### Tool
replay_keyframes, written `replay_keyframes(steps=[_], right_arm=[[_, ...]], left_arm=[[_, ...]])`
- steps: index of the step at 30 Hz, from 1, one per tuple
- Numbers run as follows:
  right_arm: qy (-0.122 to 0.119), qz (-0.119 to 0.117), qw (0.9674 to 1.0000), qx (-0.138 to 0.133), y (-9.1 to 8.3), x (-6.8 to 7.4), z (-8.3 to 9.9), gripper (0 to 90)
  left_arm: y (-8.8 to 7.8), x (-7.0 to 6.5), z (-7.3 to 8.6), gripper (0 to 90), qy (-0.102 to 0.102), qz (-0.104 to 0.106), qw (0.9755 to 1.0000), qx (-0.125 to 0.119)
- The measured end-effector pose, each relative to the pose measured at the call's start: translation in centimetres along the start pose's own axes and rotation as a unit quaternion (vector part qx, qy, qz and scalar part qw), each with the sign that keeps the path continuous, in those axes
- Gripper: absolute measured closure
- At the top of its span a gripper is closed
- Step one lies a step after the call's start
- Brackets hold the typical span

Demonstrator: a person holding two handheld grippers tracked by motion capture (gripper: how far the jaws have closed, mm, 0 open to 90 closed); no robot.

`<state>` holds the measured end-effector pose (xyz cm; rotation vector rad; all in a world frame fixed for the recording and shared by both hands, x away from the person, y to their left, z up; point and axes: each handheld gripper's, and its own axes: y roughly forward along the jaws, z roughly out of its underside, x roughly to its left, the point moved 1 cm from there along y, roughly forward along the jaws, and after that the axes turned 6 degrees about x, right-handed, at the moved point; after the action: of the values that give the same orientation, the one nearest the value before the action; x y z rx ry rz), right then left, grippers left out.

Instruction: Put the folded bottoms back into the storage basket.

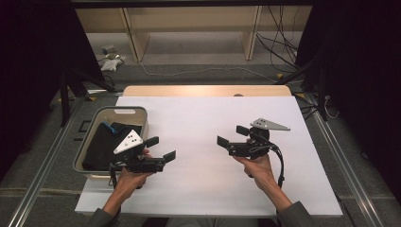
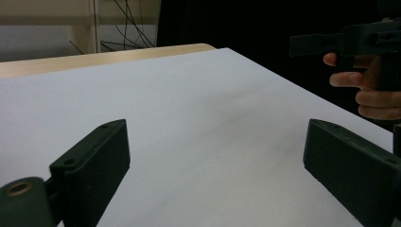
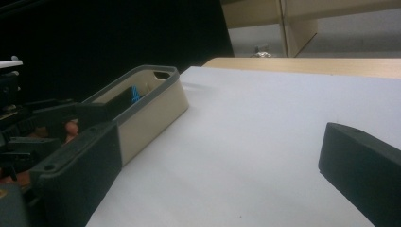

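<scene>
Both grippers hover spread and empty over the white counter. The left gripper sits just beside the beige bin at the left, where black cloth lies inside. It should probably turn left and dip over the rim squarely while the right gripper waits apart.

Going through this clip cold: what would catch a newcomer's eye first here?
Probably the two hand-held grippers facing each other over the bare white table top: the left gripper and the right gripper, both with jaws wide apart and holding nothing. Next, the beige bin at the table's left edge, beside the left gripper, with dark cloth and something blue inside.
</scene>
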<state>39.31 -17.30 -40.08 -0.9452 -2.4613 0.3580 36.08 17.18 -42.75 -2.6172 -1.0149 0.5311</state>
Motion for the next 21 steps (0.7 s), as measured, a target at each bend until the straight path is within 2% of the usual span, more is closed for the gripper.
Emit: replay_keyframes(steps=[6, 9, 21], right_arm=[[-0.006, 0.006, 1.0000, 0.004, -0.2, -0.1, 0.4, 1.1], [-0.018, 0.012, 0.9997, 0.008, -0.4, 0.0, 0.7, 1.0], [-0.030, 0.024, 0.9992, 0.008, -2.5, 0.0, 1.9, 1.0]], left_arm=[[-0.2, -0.2, 0.2, 7.5, 0.004, 0.001, 1.0000, -0.003], [-0.3, -0.3, 0.3, 7.4, 0.005, 0.001, 1.0000, -0.005], [-0.6, -1.3, 0.7, 6.7, 0.022, 0.009, 0.9997, -0.005]])
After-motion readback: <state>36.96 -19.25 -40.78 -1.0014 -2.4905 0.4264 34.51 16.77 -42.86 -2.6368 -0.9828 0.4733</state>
